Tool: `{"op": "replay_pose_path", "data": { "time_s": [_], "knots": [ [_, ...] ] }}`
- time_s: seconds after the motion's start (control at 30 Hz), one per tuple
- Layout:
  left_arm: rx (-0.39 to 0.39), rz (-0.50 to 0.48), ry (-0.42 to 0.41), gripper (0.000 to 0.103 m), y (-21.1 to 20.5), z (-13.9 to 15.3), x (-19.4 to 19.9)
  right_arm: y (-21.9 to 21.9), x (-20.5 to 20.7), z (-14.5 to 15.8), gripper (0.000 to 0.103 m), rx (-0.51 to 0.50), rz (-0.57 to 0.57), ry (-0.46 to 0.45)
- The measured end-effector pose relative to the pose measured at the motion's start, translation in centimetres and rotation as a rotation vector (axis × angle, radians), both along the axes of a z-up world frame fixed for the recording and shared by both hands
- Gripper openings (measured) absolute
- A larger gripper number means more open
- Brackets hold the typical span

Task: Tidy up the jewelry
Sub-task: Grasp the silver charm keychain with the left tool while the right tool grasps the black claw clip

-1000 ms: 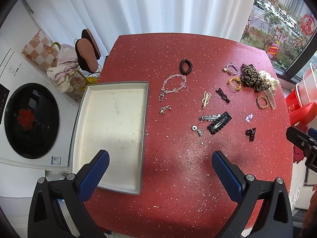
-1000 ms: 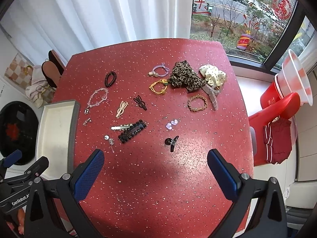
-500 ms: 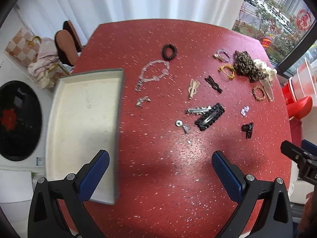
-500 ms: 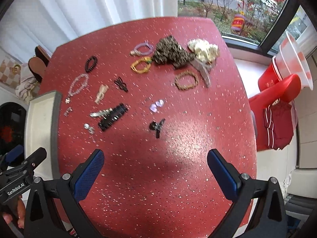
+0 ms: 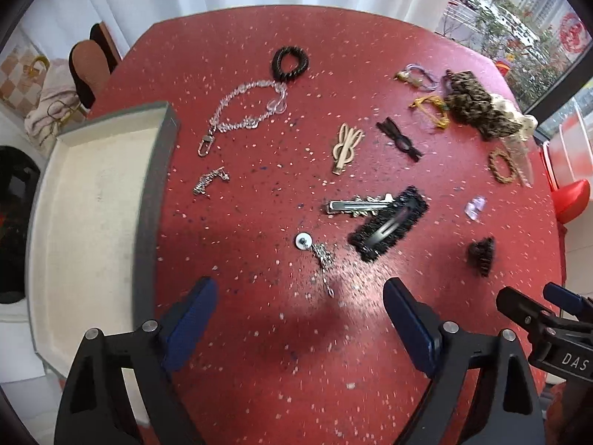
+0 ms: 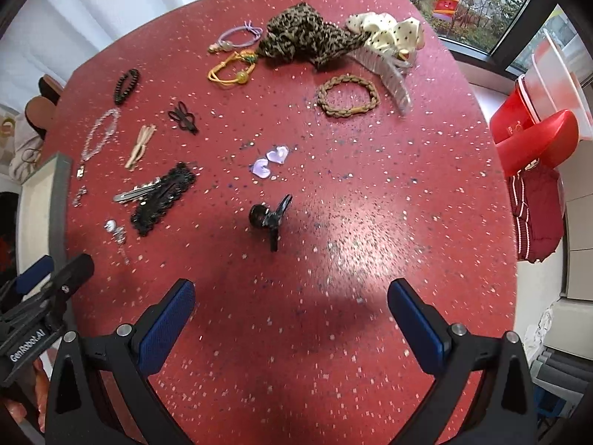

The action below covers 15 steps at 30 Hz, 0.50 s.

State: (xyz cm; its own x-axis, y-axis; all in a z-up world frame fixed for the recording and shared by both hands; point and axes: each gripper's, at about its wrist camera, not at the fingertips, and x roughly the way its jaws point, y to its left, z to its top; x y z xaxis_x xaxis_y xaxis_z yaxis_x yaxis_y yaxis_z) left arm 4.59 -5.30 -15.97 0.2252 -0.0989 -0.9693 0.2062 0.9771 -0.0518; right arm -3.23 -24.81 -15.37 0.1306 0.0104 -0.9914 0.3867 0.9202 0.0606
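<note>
Left wrist view: left claw (image 5: pixel 300 317) wide, jaws just narrowing on nothing, silver chain (image 5: pixel 320 256) just ahead; right claw (image 6: pixel 291 319) wide, empty, black claw clip (image 6: pixel 270 218) ahead mid-bench (image 6: pixel 370 222).

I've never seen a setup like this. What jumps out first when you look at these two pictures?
First the speckled red table, strewn with hair clips, bracelets and chains. At its far edge a leopard-print scrunchie lies against a cream dotted one, and a black claw clip sits alone near the middle. On the left lies an empty cream-lined tray, and blue-padded fingers frame each view's bottom, spread wide, holding nothing.
</note>
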Motion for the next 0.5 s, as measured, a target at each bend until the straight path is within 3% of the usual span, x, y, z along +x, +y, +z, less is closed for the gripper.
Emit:
{"op": "replay_pose_path", "data": {
  "time_s": [0.1, 0.2, 0.33, 0.5],
  "knots": [
    [0.000, 0.013, 0.001, 0.092, -0.2, -1.3, 0.7, -0.1, 0.8, -1.3, 0.103, 0.000, 0.004, 0.002],
    [0.010, 0.006, 0.006, 0.080, -0.6, -2.7, 1.2, -0.3, 1.7, -2.4, 0.103, -0.004, 0.008, 0.004],
    [0.022, 0.014, 0.009, 0.080, -1.0, -4.0, 1.6, -0.2, 2.8, -3.4, 0.102, -0.008, 0.010, -0.003],
    [0.032, 0.025, -0.007, 0.080, -1.2, -4.7, 1.7, 0.7, 4.2, -4.4, 0.092, -0.017, 0.031, -0.003]
  ]
}}
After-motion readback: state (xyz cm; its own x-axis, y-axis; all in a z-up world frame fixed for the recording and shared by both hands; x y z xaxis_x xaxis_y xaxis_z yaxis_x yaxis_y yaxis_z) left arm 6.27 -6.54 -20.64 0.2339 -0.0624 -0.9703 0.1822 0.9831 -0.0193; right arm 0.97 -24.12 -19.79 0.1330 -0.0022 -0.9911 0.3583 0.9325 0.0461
